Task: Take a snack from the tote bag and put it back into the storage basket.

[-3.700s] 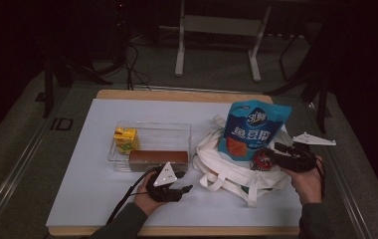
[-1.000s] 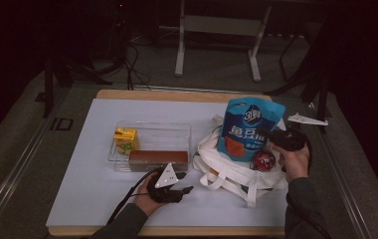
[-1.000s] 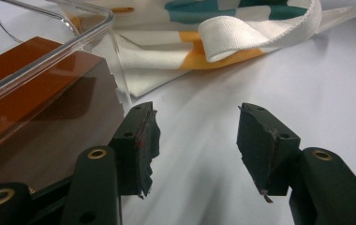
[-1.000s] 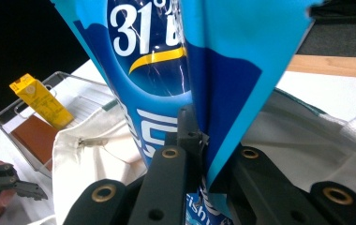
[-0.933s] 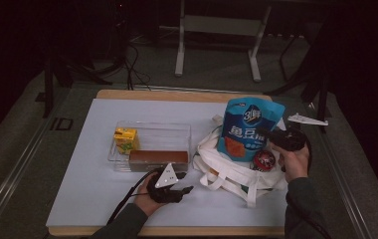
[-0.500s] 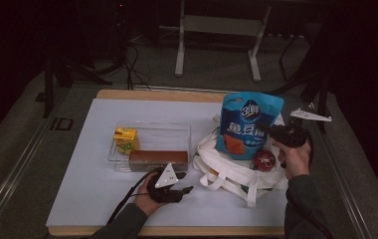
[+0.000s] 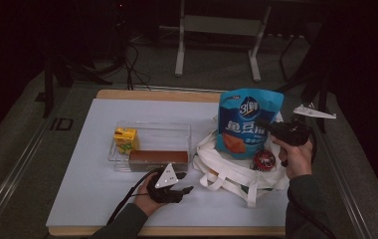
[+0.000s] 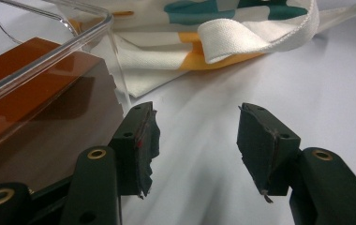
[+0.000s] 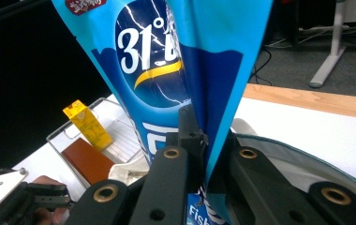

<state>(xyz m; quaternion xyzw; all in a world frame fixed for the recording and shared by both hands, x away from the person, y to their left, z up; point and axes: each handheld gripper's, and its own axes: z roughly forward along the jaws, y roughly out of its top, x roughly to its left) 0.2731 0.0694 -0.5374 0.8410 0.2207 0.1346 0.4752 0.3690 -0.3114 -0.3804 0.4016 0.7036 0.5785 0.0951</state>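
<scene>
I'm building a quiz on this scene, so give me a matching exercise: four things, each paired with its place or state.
Things:
1. blue snack bag
2. yellow drink carton
3. flat brown box
4. left gripper

States:
A. upright in the clear plastic tray's far left corner
B. jaws apart, nothing between them
C. pinched by the right gripper above the white canvas tote
D. lying along the tray's near wall

Pairs: 1-C, 2-A, 3-D, 4-B

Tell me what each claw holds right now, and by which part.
The right claw pinches the blue snack bag by its side edge. The left claw stands open on the table, holding nothing.
</scene>
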